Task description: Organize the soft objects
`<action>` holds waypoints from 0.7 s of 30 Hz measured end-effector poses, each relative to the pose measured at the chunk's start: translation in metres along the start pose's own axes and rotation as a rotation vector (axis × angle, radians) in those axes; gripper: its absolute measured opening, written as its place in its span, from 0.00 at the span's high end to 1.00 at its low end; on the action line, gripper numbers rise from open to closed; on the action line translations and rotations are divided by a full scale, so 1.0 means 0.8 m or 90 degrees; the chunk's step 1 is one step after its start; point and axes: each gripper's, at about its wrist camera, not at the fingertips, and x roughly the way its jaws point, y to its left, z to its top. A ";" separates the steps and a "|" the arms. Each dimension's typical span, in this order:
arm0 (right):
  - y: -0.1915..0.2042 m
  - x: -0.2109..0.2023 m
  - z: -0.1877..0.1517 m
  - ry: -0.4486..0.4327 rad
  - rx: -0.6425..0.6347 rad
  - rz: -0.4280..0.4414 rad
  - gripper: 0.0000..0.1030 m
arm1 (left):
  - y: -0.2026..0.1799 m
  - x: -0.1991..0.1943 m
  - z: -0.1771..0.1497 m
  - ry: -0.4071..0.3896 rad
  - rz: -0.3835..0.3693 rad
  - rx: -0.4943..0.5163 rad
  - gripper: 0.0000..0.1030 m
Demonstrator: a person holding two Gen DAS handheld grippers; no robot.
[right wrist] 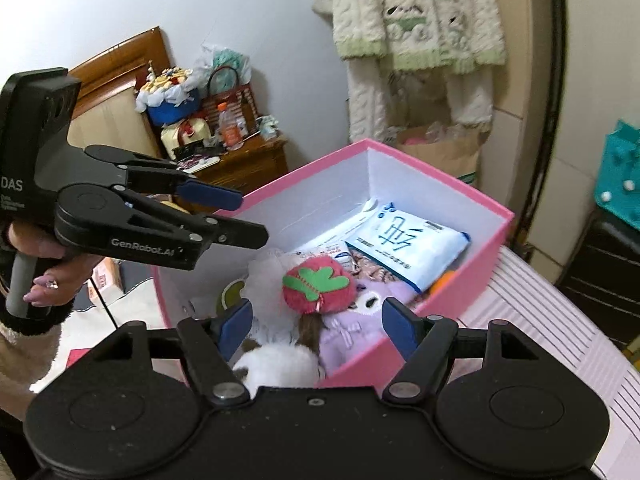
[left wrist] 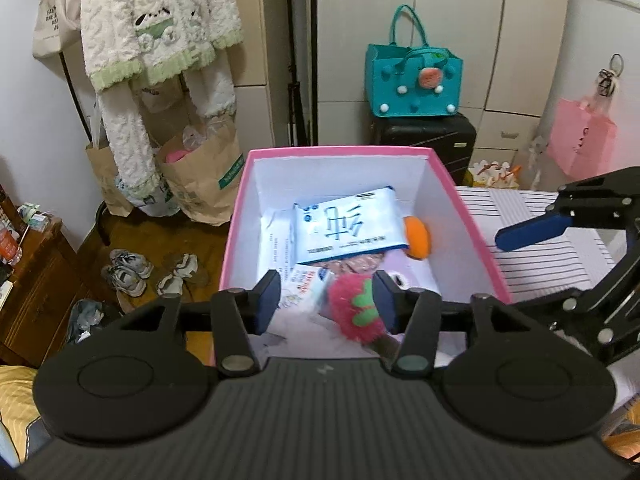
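A pink box (left wrist: 236,216) with white inner walls (right wrist: 320,200) holds several soft things: a white tissue pack (left wrist: 348,228) (right wrist: 408,240), an orange plush ball (left wrist: 418,238), a pink strawberry plush (left wrist: 356,308) (right wrist: 318,284), a purple plush (right wrist: 360,320) and a white fluffy toy (right wrist: 276,364). My left gripper (left wrist: 326,300) is open and empty above the box's near edge; it also shows in the right wrist view (right wrist: 244,216). My right gripper (right wrist: 316,330) is open and empty over the plush pile; it also shows in the left wrist view (left wrist: 520,236) at the right.
The box rests on a striped pink-and-white surface (left wrist: 540,248). Paper bags (left wrist: 200,184) and shoes (left wrist: 128,272) lie on the floor to the left. A teal bag (left wrist: 414,80) sits on a black suitcase (left wrist: 428,136). A wooden nightstand (right wrist: 240,160) stands behind.
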 end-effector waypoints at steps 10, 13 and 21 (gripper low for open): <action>0.023 -0.071 -0.042 -0.042 0.028 -0.093 0.12 | -0.045 -0.054 -0.019 -0.007 -0.035 0.024 0.37; 0.033 -0.088 -0.055 -0.040 0.049 -0.175 0.05 | -0.058 -0.068 -0.026 -0.011 -0.046 0.031 0.32; 0.041 -0.129 -0.086 -0.034 0.088 -0.246 0.05 | -0.082 -0.096 -0.046 -0.013 -0.077 0.041 0.14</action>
